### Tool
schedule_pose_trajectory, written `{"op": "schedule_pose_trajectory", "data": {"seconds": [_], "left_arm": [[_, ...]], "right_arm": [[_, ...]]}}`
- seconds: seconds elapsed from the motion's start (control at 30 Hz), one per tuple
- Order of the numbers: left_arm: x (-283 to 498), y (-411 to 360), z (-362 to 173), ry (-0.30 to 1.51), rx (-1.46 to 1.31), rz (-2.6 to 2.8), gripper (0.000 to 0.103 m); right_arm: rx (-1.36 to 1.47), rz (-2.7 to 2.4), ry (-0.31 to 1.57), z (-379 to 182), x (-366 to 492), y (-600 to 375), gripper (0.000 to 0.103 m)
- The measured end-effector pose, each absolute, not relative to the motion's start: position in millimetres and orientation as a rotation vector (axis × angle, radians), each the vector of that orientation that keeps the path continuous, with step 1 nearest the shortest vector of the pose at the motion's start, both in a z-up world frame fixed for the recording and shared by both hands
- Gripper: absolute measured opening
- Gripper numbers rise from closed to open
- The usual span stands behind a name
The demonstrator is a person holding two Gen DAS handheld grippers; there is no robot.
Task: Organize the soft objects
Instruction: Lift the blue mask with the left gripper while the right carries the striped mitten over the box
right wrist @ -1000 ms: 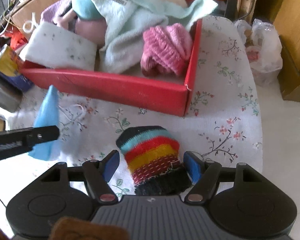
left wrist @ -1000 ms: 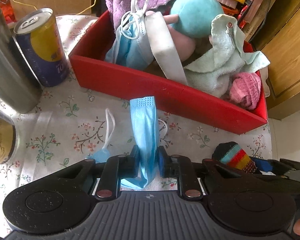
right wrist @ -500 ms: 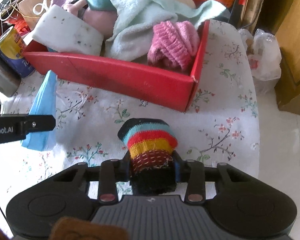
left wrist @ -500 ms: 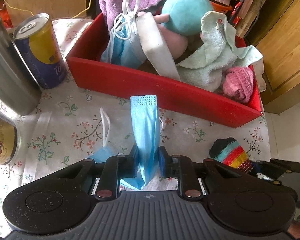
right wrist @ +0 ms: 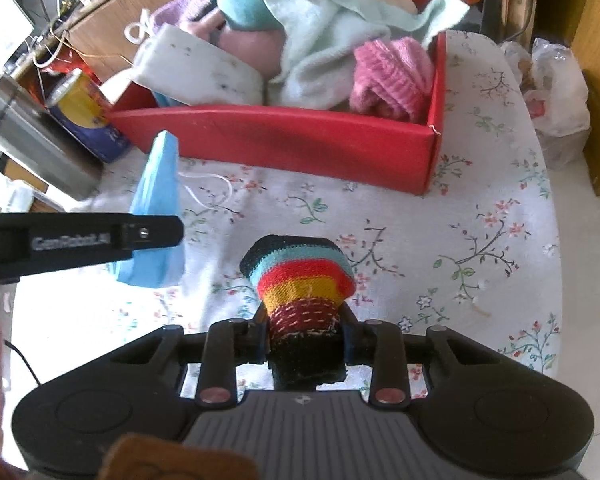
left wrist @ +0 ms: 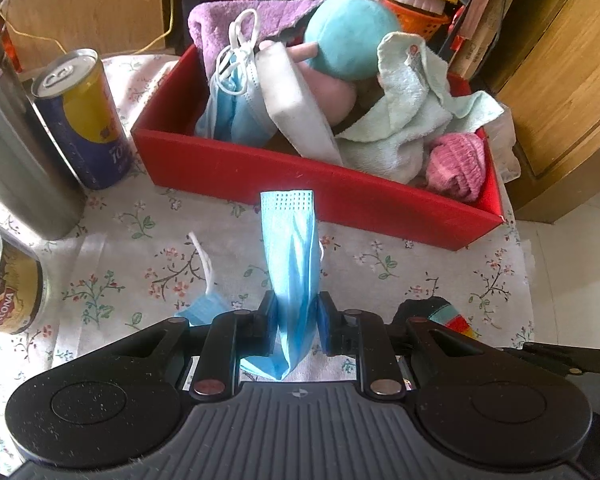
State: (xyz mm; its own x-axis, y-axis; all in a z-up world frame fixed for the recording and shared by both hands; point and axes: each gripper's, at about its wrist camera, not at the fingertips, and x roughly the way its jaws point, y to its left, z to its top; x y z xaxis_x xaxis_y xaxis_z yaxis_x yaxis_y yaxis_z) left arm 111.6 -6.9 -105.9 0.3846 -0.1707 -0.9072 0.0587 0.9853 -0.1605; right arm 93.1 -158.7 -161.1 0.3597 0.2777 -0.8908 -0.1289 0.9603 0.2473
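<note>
The right gripper (right wrist: 306, 338) has just pressed together on the striped knit sock (right wrist: 300, 280); a second ago its fingers stood spread on either side of the sock as it lay on the flowered surface (right wrist: 480, 240). Now the sock is pinched at its dark cuff, the striped toe sticking forward. The left gripper (left wrist: 296, 326) is as it was, pinching a folded blue face mask (left wrist: 290, 256) that stands up between its fingers, one white ear loop trailing onto the cloth.

Beyond both, along the far edge of the surface, sits the red box (left wrist: 340, 196), already heaped with a towel, a pink knit piece, a sponge, masks and a plush toy. With both items gripped, they look ready to be carried over the near wall and dropped in.
</note>
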Motion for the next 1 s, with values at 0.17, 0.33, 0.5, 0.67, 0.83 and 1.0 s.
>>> {"op": "schedule_pose_trajectory", "data": {"seconds": [0.17, 0.33, 0.5, 0.67, 0.83, 1.0], "left_arm": [[105.6, -3.9, -99.2, 1.156, -0.108, -0.149, 0.02], [97.3, -1.8, -87.6, 1.132, -0.117, -0.162, 0.02], [92.1, -3.1, -69.9, 1.086, -0.124, -0.184, 0.02], [90.3, -6.0, -48.2, 1.025, -0.142, -0.211, 0.02], [93.6, -9.8, -31.9, 0.968, -0.142, -0.208, 0.02], [98.2, -16.6, -16.9, 0.921, -0.138, -0.214, 0.02]], "right_arm": [[0.171, 0.27, 1.153, -151.4, 84.0, -162.7, 0.004], [0.204, 0.274, 1.121, -140.6, 74.1, -166.4, 0.004], [0.269, 0.287, 1.064, -121.9, 66.8, -174.4, 0.004], [0.338, 0.303, 0.96, -90.8, 60.7, -182.7, 0.004], [0.369, 0.311, 0.885, -67.3, 62.3, -188.0, 0.004], [0.362, 0.325, 0.843, -54.4, 65.2, -185.3, 0.004]]}}
